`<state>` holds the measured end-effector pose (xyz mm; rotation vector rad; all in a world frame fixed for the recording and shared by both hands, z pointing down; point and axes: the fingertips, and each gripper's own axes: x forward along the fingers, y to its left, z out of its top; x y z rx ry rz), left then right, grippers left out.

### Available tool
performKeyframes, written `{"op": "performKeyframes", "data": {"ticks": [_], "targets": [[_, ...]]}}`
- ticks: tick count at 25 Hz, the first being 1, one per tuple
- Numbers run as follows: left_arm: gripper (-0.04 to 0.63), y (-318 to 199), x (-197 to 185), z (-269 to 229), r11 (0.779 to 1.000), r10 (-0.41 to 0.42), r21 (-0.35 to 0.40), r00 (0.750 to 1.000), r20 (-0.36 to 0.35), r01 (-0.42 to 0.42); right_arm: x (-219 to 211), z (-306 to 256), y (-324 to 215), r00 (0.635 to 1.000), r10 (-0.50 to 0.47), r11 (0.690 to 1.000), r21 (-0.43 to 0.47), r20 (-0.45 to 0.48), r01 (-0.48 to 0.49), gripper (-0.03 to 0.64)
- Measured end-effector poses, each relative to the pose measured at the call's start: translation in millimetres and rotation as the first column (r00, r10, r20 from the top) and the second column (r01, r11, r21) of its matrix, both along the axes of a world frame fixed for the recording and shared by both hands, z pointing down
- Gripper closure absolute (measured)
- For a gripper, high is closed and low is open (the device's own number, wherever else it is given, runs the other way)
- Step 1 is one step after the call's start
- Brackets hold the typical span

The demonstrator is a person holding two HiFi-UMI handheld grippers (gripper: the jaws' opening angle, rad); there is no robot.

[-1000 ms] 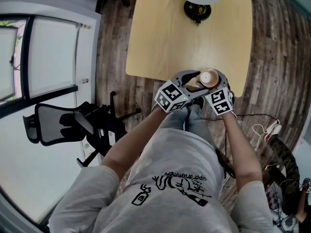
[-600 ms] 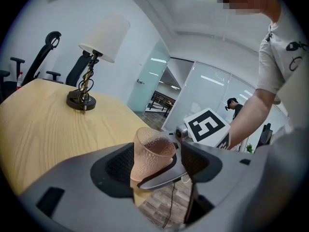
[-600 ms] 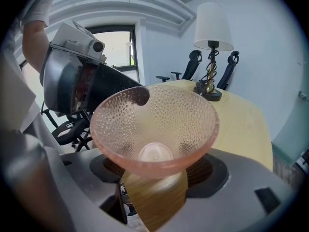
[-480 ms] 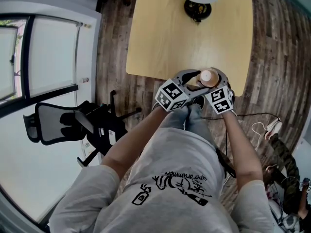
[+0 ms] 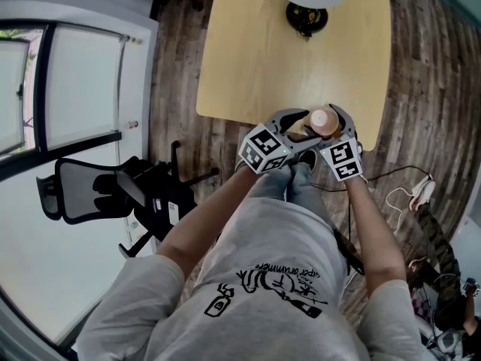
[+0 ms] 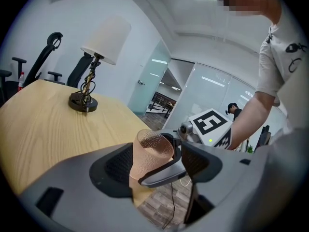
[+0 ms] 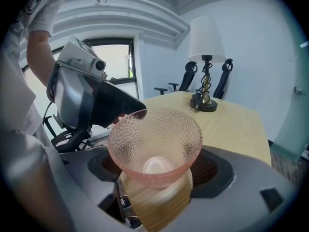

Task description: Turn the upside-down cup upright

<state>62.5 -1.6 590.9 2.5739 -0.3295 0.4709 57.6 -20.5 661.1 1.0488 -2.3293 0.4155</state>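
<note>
**Obs.** Cup [image 5: 323,121], pink, dimpled, see-through. Mouth up, base down, at the tabletop [image 5: 255,59] edge farthest from the lamp [image 5: 304,17] and well apart from the lamp. The base appears to rest on the wood at that edge; no view fully resolves the contact.

**Right tool** [image 7: 161,168]: on the side of the cup away from the lamp, looking into the cup's mouth. Its jaws stand wide and have just been opening. The cup sits between them, and the pads do not appear to press on its wall. Reads as letting go.

**Left tool** [image 6: 159,156]: also on the side of the cup away from the lamp, jaws apart with the cup between them. One pad [image 6: 118,163] lies against the cup wall. The other stands clear, with a jaw of the right tool crossing the gap between it and the cup. Not a clamp, as far as I can judge.

**Step in hand (judgement):** the turn itself looks done; this is the release.

**Next move calls for:** drawing both tools back, away from the lamp, without brushing the rim. Their jaws interleave round the cup, so one should clear before the other. The cup looks light and stands right at the edge, so a nudge away from the lamp could tip it off the tabletop.
</note>
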Motion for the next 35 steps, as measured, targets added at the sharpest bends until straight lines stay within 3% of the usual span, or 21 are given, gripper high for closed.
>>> {"op": "performKeyframes", "data": {"ticks": [14, 20, 23, 24, 27, 29, 35], "targets": [[0.287, -2.8, -21.7, -39.4, 0.997, -0.069, 0.019, 0.995, -0.067, 0.070, 0.0, -60.8, -2.9, 0.994, 0.025, 0.997, 0.065, 0.106, -0.032, 0.245], [0.296, -5.9, -32.9, -83.3, 0.988, -0.132, 0.058, 0.984, -0.119, 0.140, 18.2, -111.6, 3.6, 0.961, 0.137, 0.988, 0.040, 0.241, -0.151, 0.249], [0.364, -5.0, -37.2, -114.4, 0.983, -0.156, 0.068, 0.973, -0.167, 0.169, 24.8, -138.3, 11.7, 0.935, 0.192, 0.978, 0.017, 0.297, -0.206, 0.253], [0.395, -5.1, -38.1, -124.9, 0.981, -0.163, 0.074, 0.969, -0.183, 0.179, 26.6, -149.0, 14.2, 0.929, 0.204, 0.975, 0.020, 0.309, -0.221, 0.262], [0.481, -8.0, -39.2, -156.2, 0.974, -0.179, 0.096, 0.958, -0.223, 0.204, 31.3, -184.2, 19.9, 0.912, 0.231, 0.964, 0.044, 0.339, -0.261, 0.393], [0.534, -8.2, -36.5, -176.1, 0.971, -0.179, 0.112, 0.955, -0.237, 0.210, 34.1, -208.5, 23.5, 0.899, 0.242, 0.957, 0.063, 0.365, -0.283, 0.436], [0.575, -1.7, -25.5, -236.5, 0.970, -0.152, 0.141, 0.948, -0.280, 0.197, 30.0, -278.0, 30.8, 0.872, 0.247, 0.941, 0.111, 0.423, -0.320, 0.545]]}}
